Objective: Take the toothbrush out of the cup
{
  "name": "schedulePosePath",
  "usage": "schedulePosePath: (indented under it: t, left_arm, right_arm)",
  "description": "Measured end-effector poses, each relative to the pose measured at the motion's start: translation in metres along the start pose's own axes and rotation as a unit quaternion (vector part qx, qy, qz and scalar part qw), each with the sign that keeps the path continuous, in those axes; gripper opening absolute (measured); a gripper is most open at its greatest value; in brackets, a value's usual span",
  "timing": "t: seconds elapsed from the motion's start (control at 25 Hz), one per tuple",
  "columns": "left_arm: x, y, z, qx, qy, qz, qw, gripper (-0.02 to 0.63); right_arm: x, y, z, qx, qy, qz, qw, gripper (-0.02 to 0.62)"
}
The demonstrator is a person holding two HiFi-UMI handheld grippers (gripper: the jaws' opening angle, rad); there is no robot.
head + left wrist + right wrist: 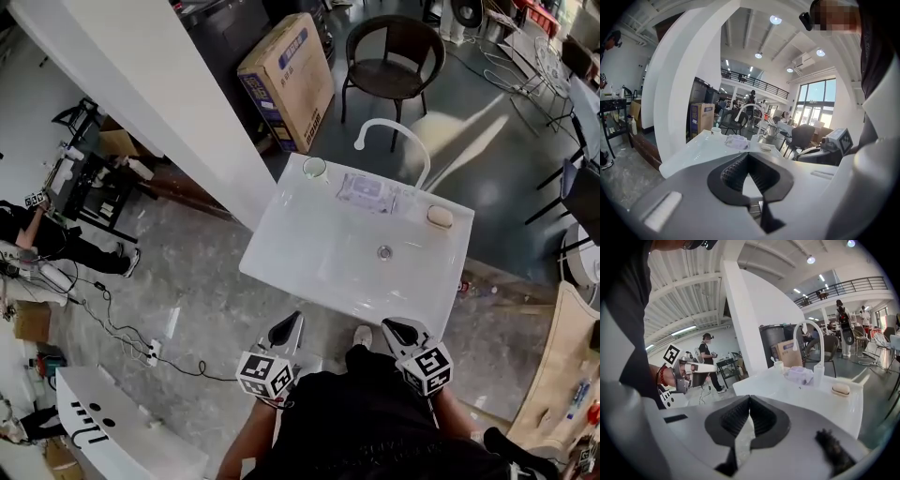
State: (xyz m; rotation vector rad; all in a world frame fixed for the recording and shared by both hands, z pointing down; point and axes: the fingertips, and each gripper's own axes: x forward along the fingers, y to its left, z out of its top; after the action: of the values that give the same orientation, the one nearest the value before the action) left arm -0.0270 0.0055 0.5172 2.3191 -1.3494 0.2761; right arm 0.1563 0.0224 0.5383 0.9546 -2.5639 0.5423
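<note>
Fingers of left gripper (749, 157) closed tip to tip, nothing between them. Right gripper (749, 399) the same: fingers together, empty. Both held low at the near edge of the white desk (309, 253), well apart from the task's things. Cup (314, 168) upright on the far left corner of the desk. A thin stem, probably the toothbrush (774, 360), stands in it; too small to be sure. Pale packet (362, 192) lies beside the curved faucet (394, 131), soap bar (439, 217) at the far right. Cardboard box (289, 80) and chair (389, 61) on the floor beyond.
</note>
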Motion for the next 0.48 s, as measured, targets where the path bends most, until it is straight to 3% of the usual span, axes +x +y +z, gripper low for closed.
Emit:
schedulePosePath:
  t: [0.48]
  left_arm:
    - [0.029,0.001,0.017,-0.007,-0.007,0.024,0.9997,0.009]
  right_arm:
    - [0.016,-0.043,0.017,-0.008,0.003,0.021,1.0,0.012]
